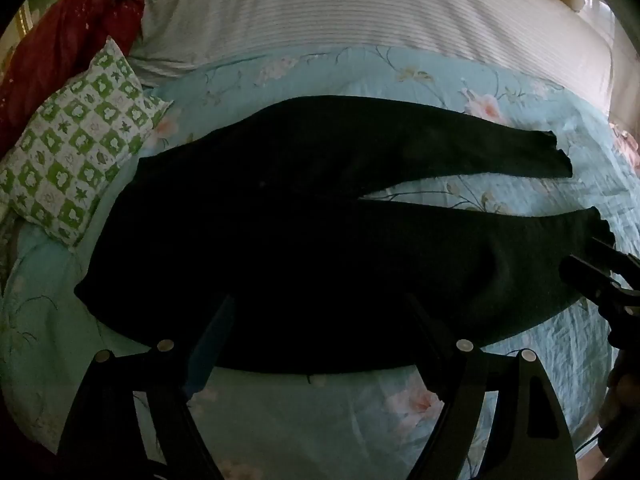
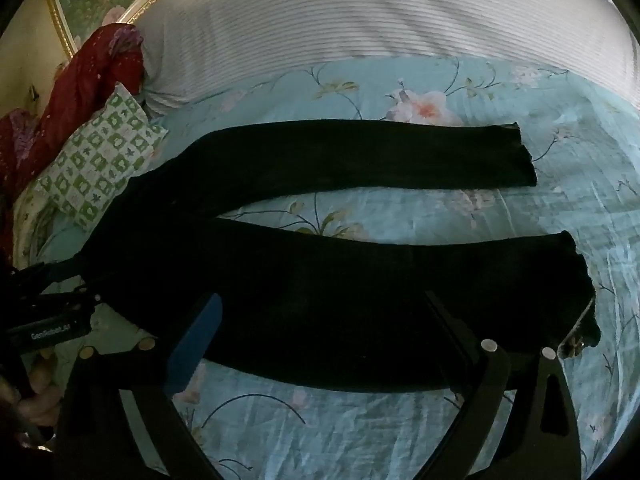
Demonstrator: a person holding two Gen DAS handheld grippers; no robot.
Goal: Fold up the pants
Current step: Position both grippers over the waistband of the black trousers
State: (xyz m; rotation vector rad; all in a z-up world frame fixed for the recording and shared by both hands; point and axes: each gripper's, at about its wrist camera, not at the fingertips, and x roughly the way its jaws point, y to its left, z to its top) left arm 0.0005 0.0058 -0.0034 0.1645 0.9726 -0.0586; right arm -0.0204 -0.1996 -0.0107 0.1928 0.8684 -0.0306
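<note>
Black pants [image 1: 304, 232] are laid flat on a bed covered by a floral blue sheet [image 1: 360, 412], waistband toward the left, the two legs running rightward and parted by a wedge of bare sheet. Fabric detail is lost in the darkness of the cloth; seams and pockets cannot be made out.

The left hand-held gripper [image 1: 320, 320] is held low over the near edge of the pants by the seat, its two fingers spread wide apart with nothing between them; the fingertips merge with the dark cloth, so contact cannot be judged. The right hand-held gripper [image 2: 324, 320] is posed likewise over the near leg, its fingers wide apart and empty, one blue pad [image 2: 196, 344] being visible. Each device is seen cut off at the frame edge of the other's view, the left one at the waistband corner, the right one at the near hem.

A green-and-white checked pillow [image 1: 76, 152] lies just beside the waistband, with a red cloth [image 1: 60, 48] beyond it. A striped white blanket [image 1: 360, 12] is spread across the far side, well apart from the pants. Bare sheet is visible along the near edge and past both hems.
</note>
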